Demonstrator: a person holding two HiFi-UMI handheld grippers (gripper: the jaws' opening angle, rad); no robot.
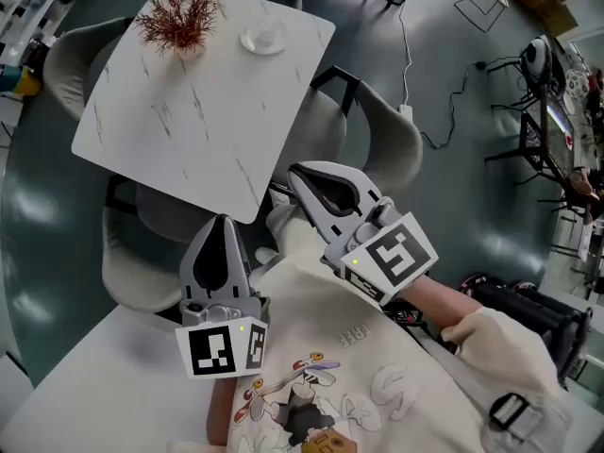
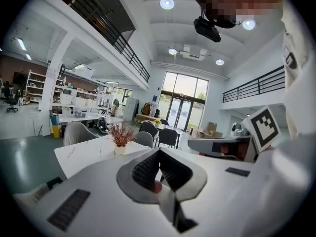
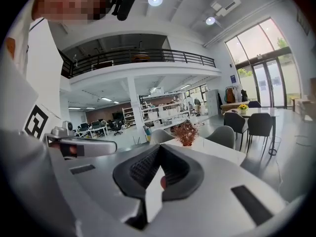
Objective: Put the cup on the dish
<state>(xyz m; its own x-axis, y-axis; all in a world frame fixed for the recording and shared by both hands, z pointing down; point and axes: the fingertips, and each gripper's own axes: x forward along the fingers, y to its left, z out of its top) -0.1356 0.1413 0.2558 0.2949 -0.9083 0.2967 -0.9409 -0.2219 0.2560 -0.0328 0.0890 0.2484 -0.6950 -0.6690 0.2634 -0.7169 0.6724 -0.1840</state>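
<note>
Looking steeply down in the head view, a white square table with faint grey marble veining (image 1: pixel 189 130) fills the upper left. Near its far left corner stands a reddish-brown dried plant (image 1: pixel 176 17) in a small pale pot. The small pale cup (image 1: pixel 265 34) sits near the far right corner. It appears to rest on the round white dish (image 1: pixel 255 50), though at this size the contact cannot be confirmed. Cup and dish are well apart from both grippers.

The left gripper (image 1: pixel 224 220), a grey-and-white two-jaw tool, is held just off the table's near edge and points toward the table. Its jaws are pressed together with nothing between them. In the left gripper view the dark ribbed pads (image 2: pixel 145 169) meet at the tip. The plant and the table surface lie beyond them.

The right gripper (image 1: pixel 295 173) lies beside the table's near right corner, angled up and to the left. Its jaws are likewise closed tight and empty. In the right gripper view the pads (image 3: pixel 143 167) join along a single seam.

Each gripper carries a white marker cube with black squares (image 1: pixel 224 347) at its rear. A grey upholstered chair (image 1: pixel 377 130) stands at the table's right side and another is partly tucked under the near edge. The person's cream sweatshirt with a cartoon print (image 1: pixel 377 366) occupies the lower part of the head view.
</note>
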